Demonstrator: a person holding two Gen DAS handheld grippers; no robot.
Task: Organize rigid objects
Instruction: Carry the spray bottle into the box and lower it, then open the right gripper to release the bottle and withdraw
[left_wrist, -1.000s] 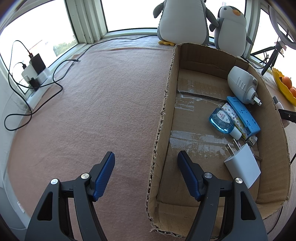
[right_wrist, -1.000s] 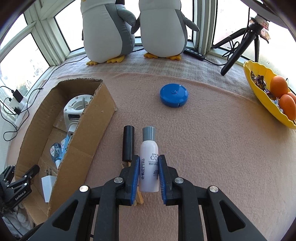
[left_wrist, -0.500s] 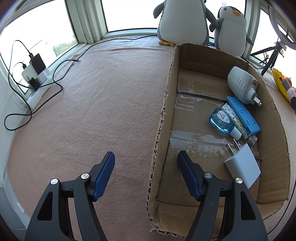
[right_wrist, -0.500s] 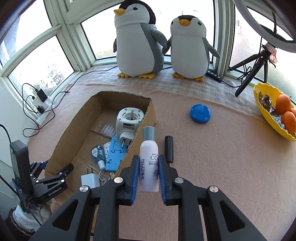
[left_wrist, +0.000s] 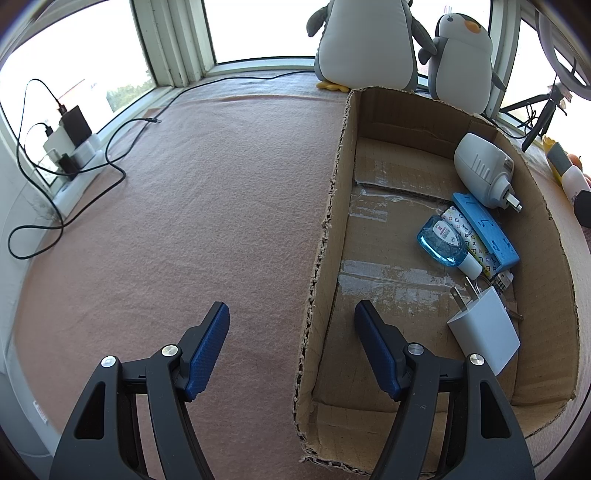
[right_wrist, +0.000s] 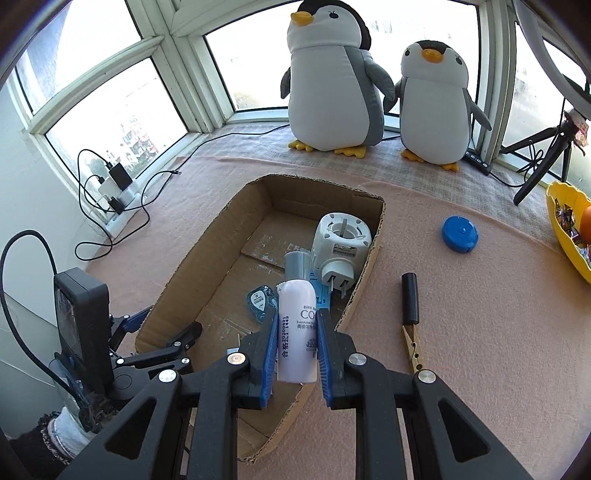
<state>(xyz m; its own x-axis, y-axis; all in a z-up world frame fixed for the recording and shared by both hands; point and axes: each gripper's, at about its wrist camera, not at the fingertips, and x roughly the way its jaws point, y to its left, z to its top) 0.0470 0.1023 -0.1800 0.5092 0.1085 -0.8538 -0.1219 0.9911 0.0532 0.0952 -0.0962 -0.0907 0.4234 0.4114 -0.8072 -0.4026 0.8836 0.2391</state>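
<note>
Left wrist view: the left gripper (left_wrist: 291, 332) is standing released, its jaws straddling the near wall of the brown cardboard box (left_wrist: 325, 236), gripping nothing. Already lying inside are a white plug-in adapter (left_wrist: 480, 170), a blue plastic strip (left_wrist: 485, 230), a clear blue gel bottle (left_wrist: 441, 245) and a white charger cube (left_wrist: 484, 332).

Right wrist view: the right gripper (right_wrist: 295, 352) is clenching a white grey-capped lotion bottle (right_wrist: 297, 332) above the box interior, not yet deposited. A blue round case (right_wrist: 460, 234) and a black-capped wooden clip (right_wrist: 411, 310) are still waiting on the pink cloth (right_wrist: 480, 332).

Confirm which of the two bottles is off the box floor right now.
The white bottle with the grey cap, clamped upright in the right gripper. The small blue bottle lies on its side in the cardboard box.
</note>
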